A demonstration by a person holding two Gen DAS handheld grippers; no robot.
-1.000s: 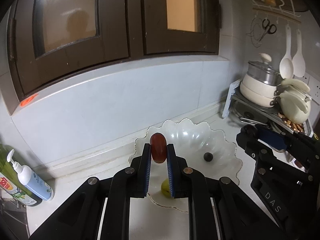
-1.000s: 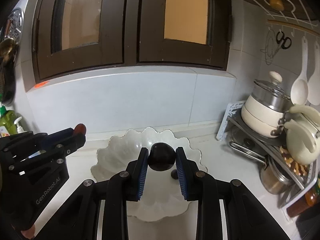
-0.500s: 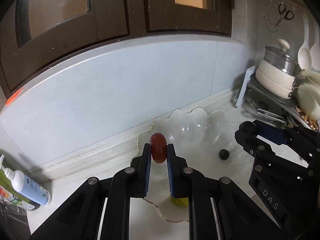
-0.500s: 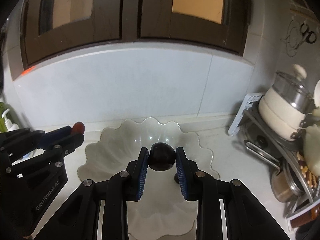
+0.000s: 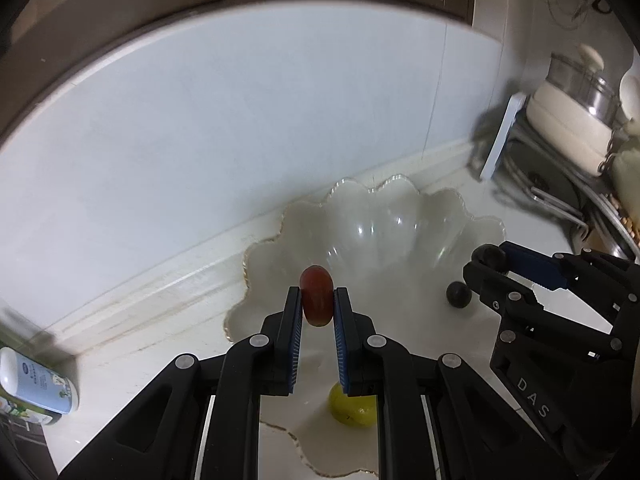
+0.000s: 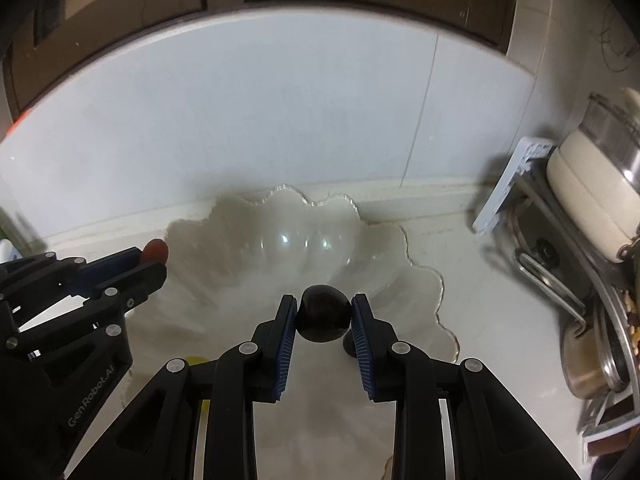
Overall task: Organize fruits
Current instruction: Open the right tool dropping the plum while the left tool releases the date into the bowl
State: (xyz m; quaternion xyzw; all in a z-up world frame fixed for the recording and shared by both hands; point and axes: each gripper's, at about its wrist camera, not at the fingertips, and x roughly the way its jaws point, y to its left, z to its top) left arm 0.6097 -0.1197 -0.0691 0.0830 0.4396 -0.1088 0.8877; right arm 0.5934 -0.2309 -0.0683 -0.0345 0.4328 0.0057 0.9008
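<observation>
My left gripper [image 5: 317, 305] is shut on a small red fruit [image 5: 316, 301] and hangs over the near left part of a white scalloped bowl [image 5: 376, 216]. My right gripper [image 6: 323, 313] is shut on a dark round fruit [image 6: 322, 313] above the same bowl [image 6: 280, 220]. Inside the bowl lie a green fruit [image 5: 352, 407] and a small dark fruit [image 5: 458, 294]. In the right wrist view the left gripper [image 6: 154, 259] shows at the left with the red fruit [image 6: 156, 250]. The right gripper [image 5: 490, 265] shows at the right of the left wrist view.
A rack with a cream pot with a glass lid [image 5: 576, 120] and metal pans [image 6: 592, 360] stands at the right. A white pump bottle [image 5: 36, 380] lies at the far left. The tiled wall [image 5: 240, 128] rises right behind the bowl.
Both grippers have come down and forward toward the bowl, still holding their fruits. The cabinet doors have slid up out of view and the bowl looks larger.
</observation>
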